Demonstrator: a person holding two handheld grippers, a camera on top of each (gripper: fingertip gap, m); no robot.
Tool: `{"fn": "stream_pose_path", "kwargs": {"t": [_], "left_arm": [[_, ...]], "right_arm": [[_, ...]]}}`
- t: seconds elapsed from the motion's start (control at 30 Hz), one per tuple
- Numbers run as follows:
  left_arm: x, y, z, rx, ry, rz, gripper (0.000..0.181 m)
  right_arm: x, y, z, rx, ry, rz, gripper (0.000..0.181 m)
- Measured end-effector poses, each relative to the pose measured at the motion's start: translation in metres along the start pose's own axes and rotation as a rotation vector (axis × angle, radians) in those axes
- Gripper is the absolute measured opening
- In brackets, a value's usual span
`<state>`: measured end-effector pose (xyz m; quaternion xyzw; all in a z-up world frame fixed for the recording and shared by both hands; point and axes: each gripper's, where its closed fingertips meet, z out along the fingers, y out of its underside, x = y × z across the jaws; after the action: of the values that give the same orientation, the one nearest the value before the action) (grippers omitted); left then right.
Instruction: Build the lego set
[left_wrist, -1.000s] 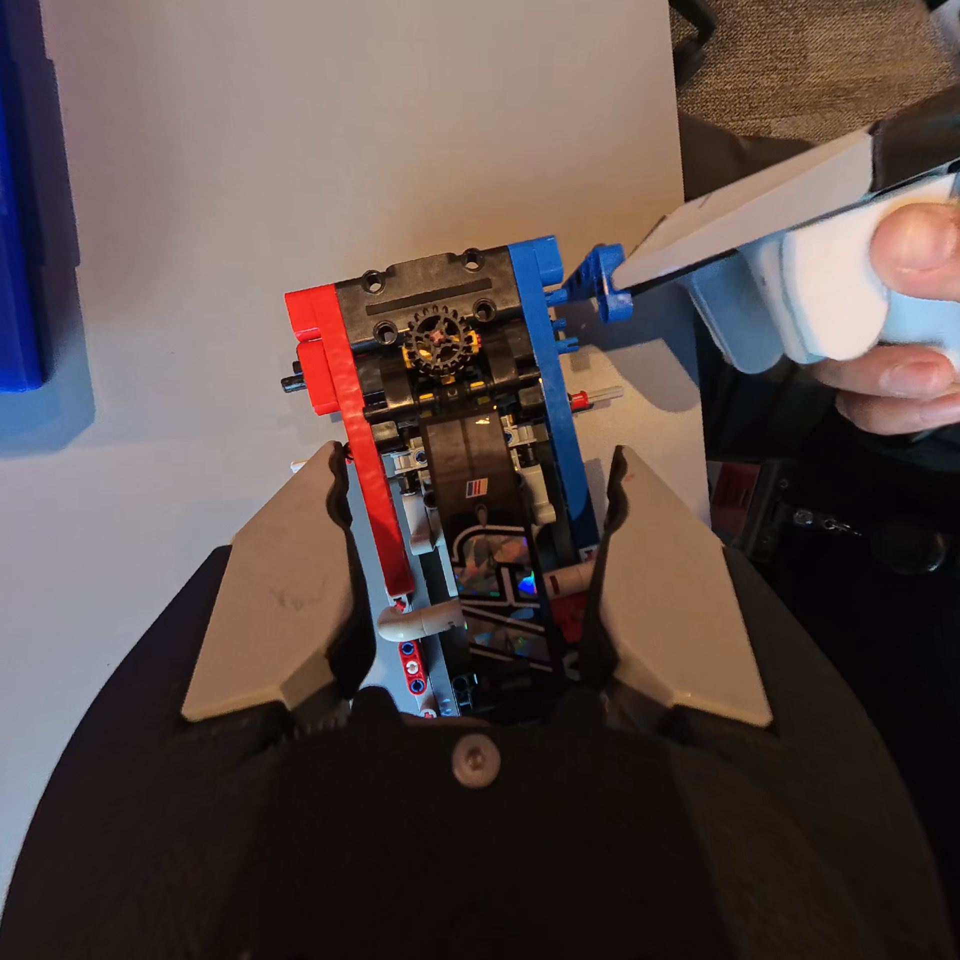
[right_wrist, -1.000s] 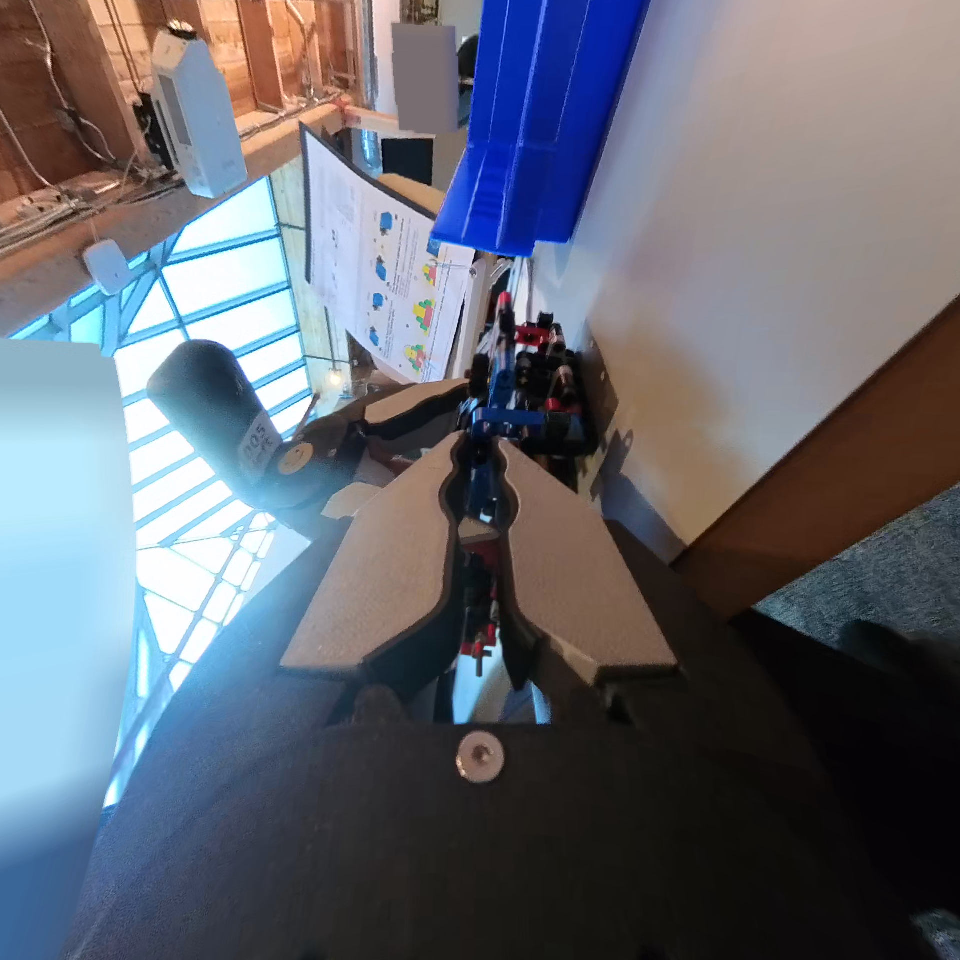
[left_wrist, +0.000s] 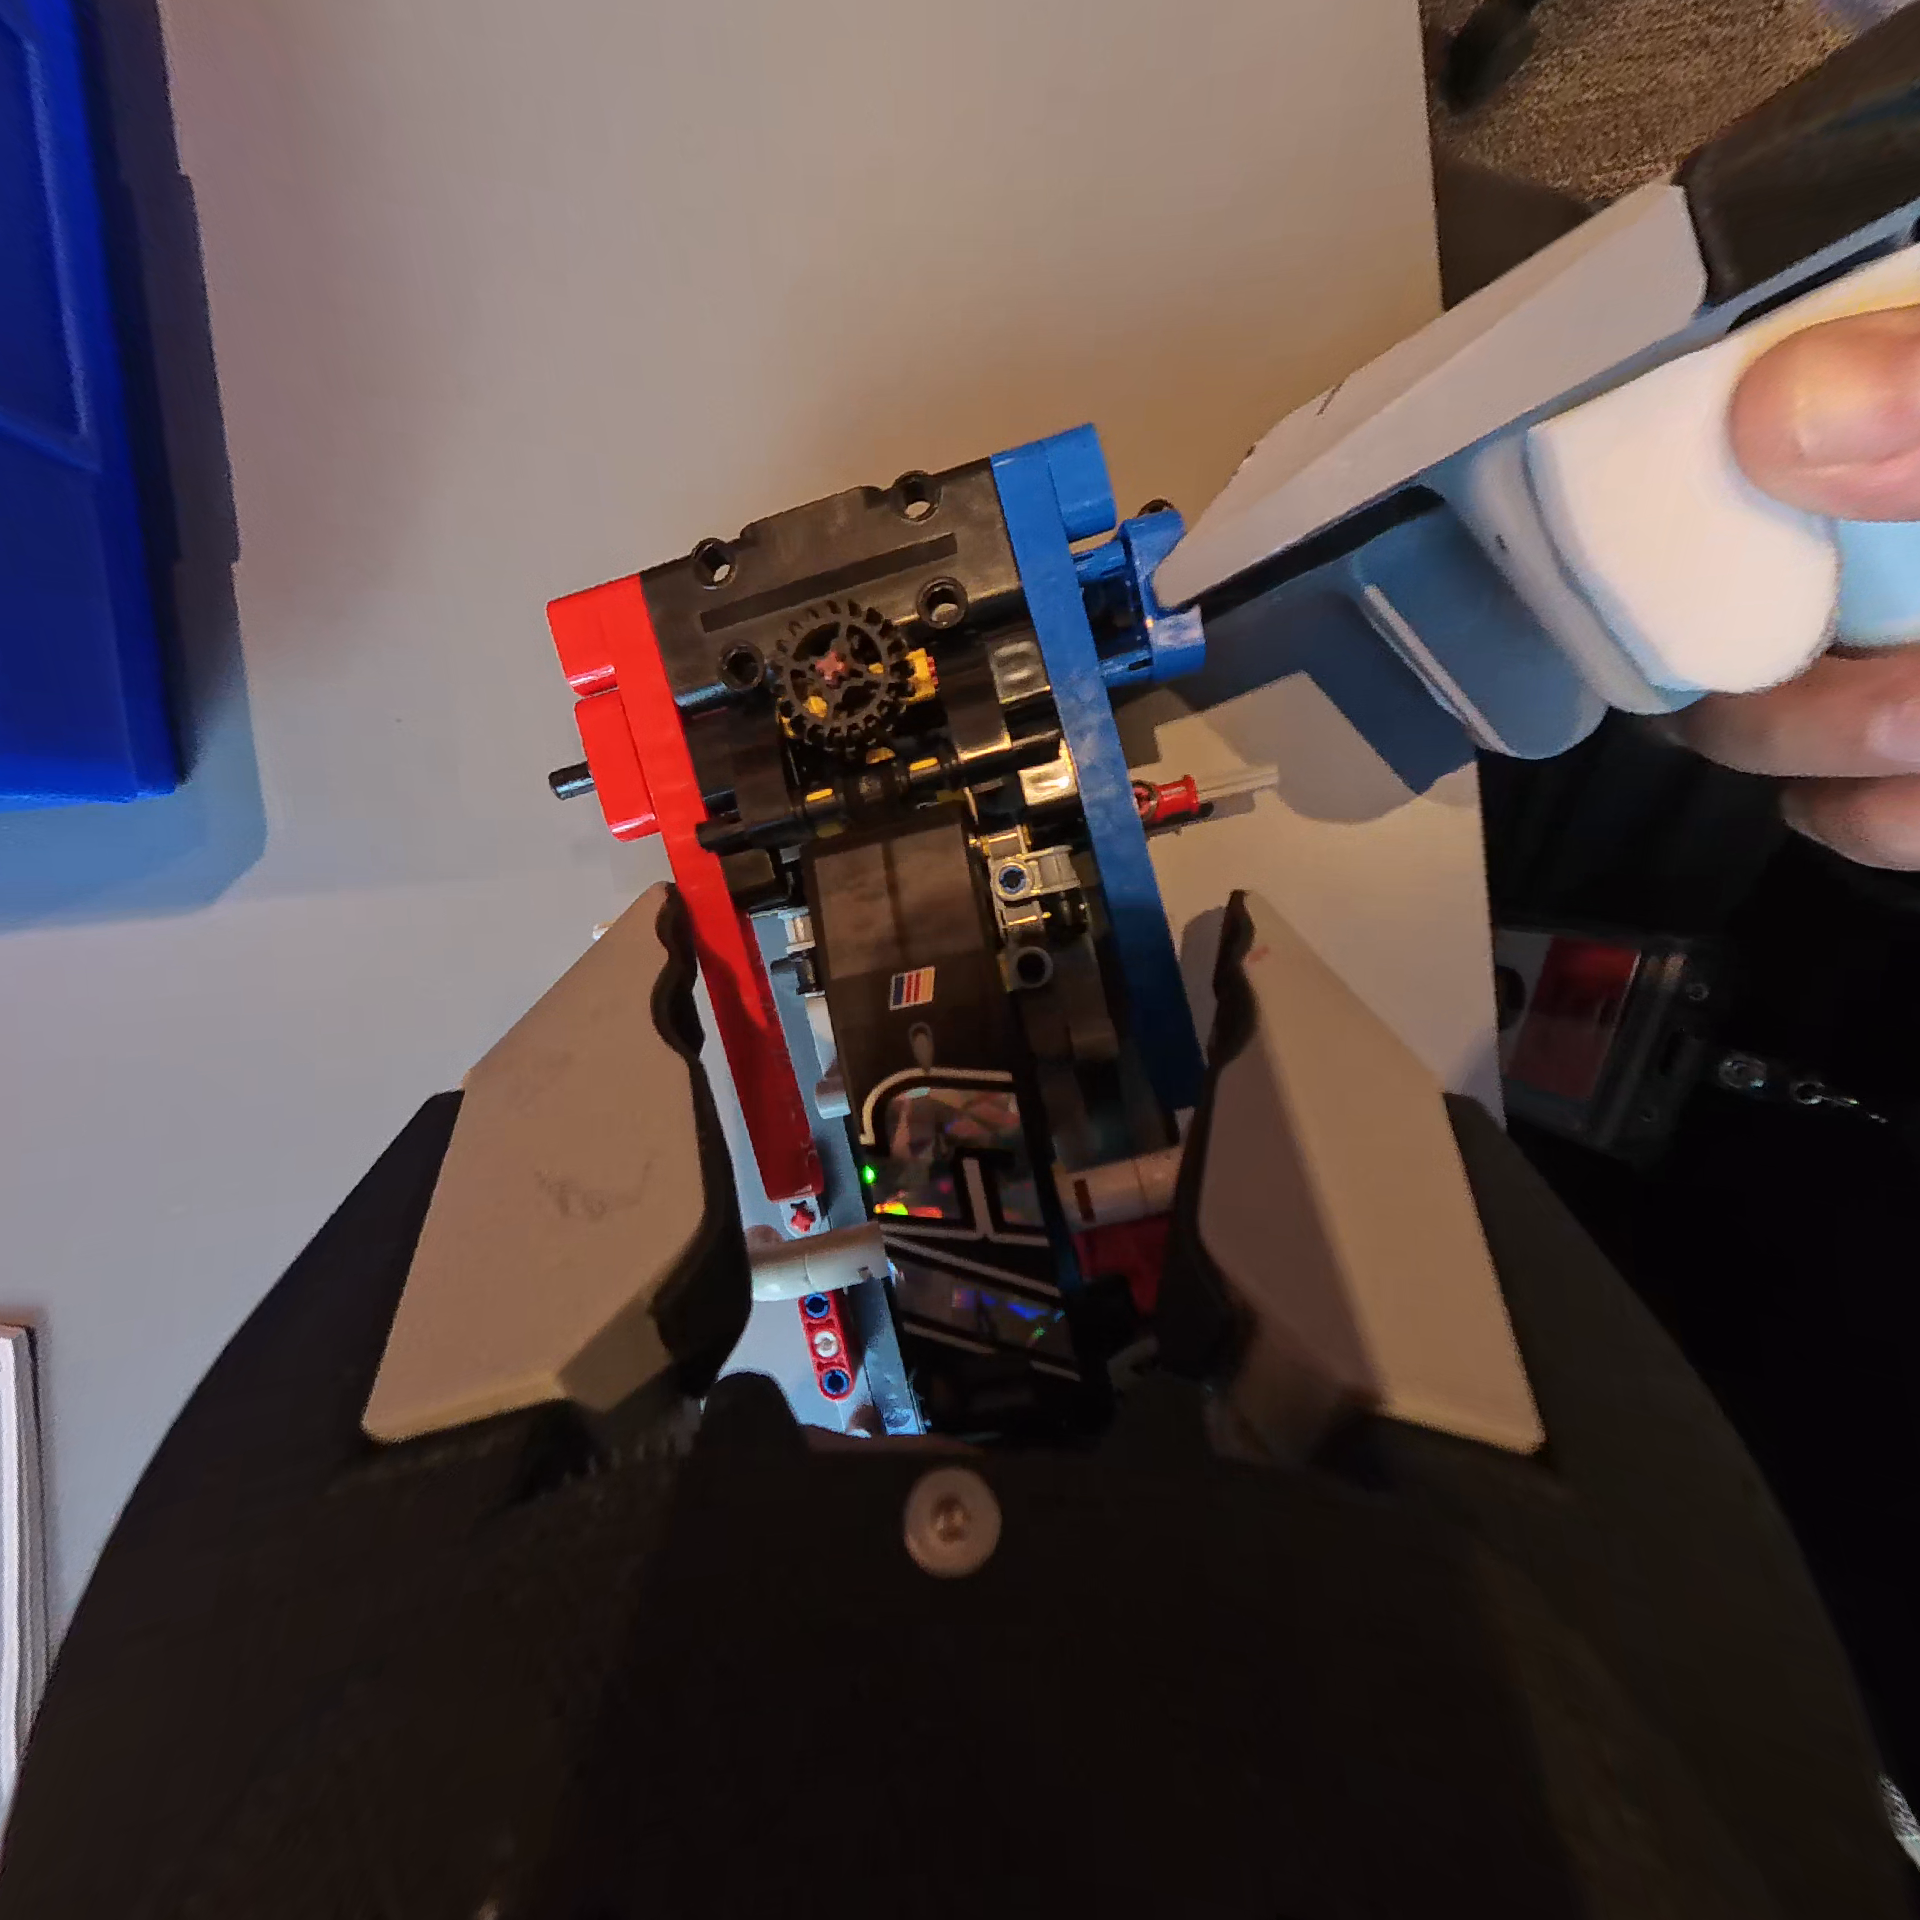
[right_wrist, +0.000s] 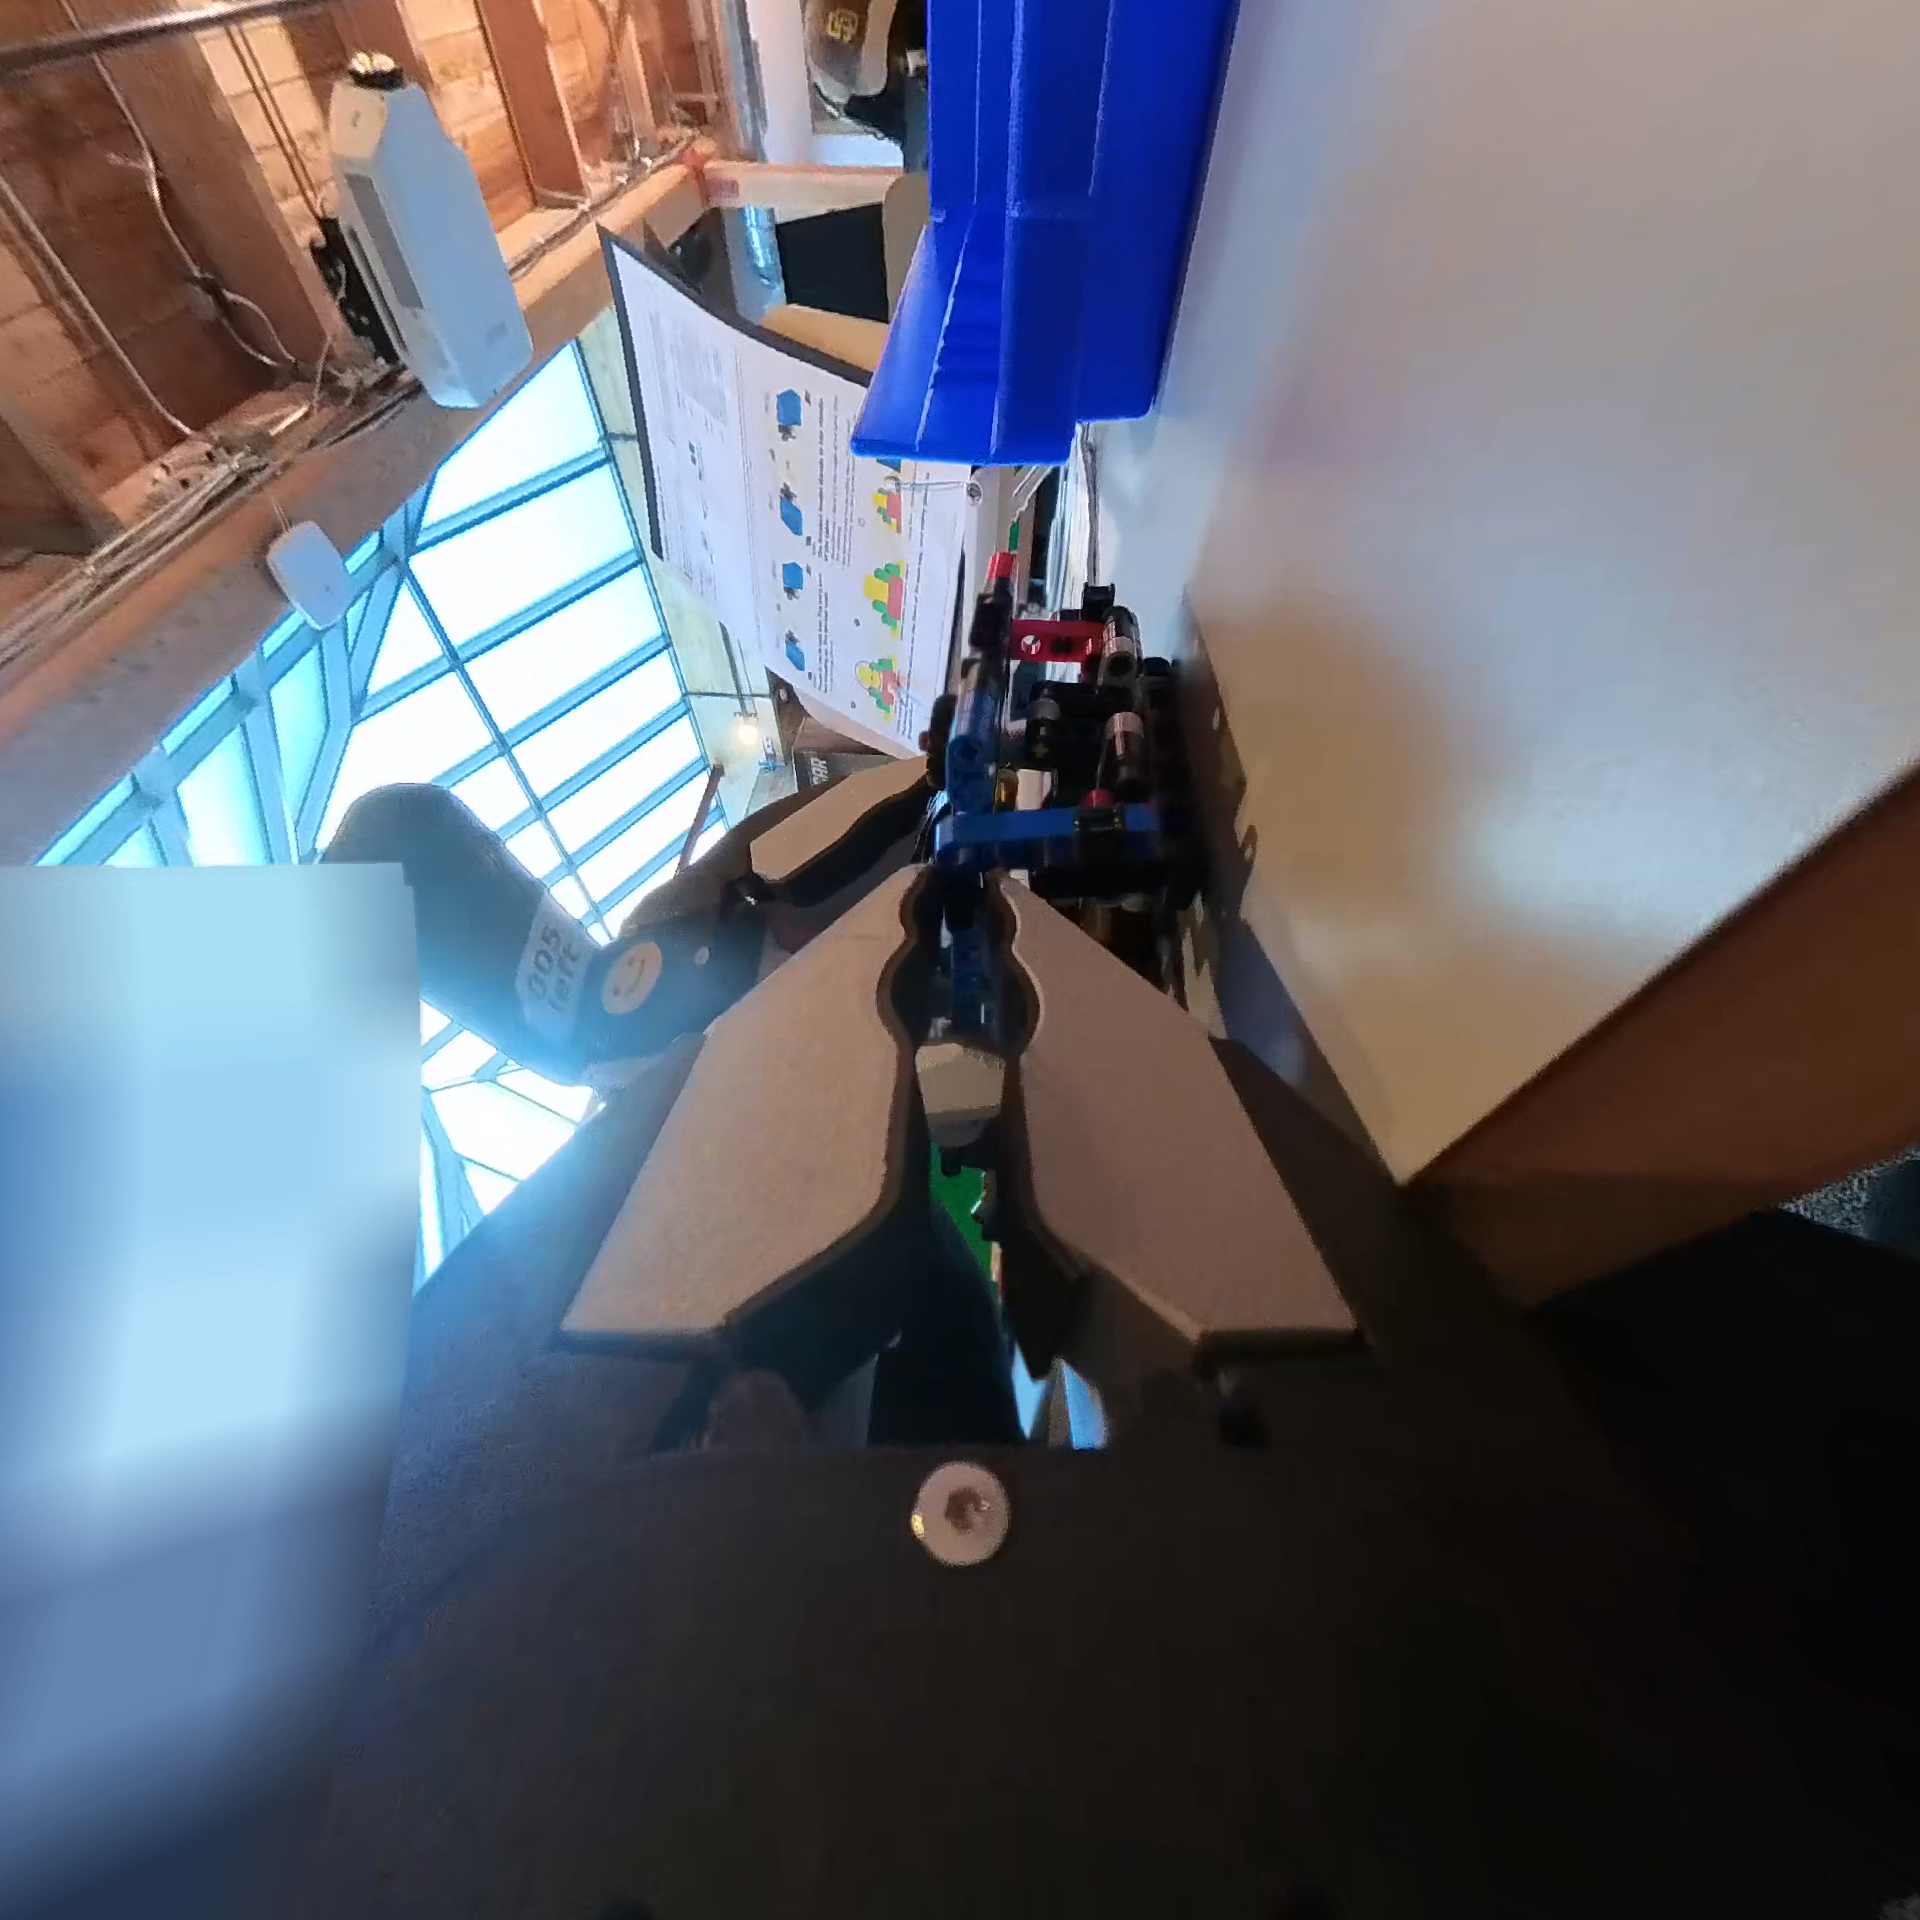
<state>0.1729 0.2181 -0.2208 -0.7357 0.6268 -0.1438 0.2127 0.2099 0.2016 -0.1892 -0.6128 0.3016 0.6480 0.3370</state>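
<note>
- Left wrist view: we are holding the lego model (left_wrist: 894, 883) at mid-frame between the left tongs (left_wrist: 951, 1049), their fingers pressing its red and blue side beams above the white table (left_wrist: 727, 260).
- At the right edge, our right tongs (left_wrist: 1174, 613) are pinching a small blue connector (left_wrist: 1153, 597) touching the model's blue beam.
- A blue bin (left_wrist: 73, 416) is sitting at the left edge.
- Right wrist view: we are closing the right tongs (right_wrist: 961, 914) narrowly on the blue connector (right_wrist: 966, 966), at centre.
- A printed instruction sheet (right_wrist: 790, 540) is standing in the upper middle.
</note>
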Motion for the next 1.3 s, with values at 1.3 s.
{"fn": "stream_pose_path", "kwargs": {"t": [1.3], "left_arm": [[-0.019, -0.016, -0.007, -0.052, 0.273, -0.049, 0.095]], "right_arm": [[0.002, 0.007, 0.004, -0.045, 0.033, -0.042, 0.003]]}}
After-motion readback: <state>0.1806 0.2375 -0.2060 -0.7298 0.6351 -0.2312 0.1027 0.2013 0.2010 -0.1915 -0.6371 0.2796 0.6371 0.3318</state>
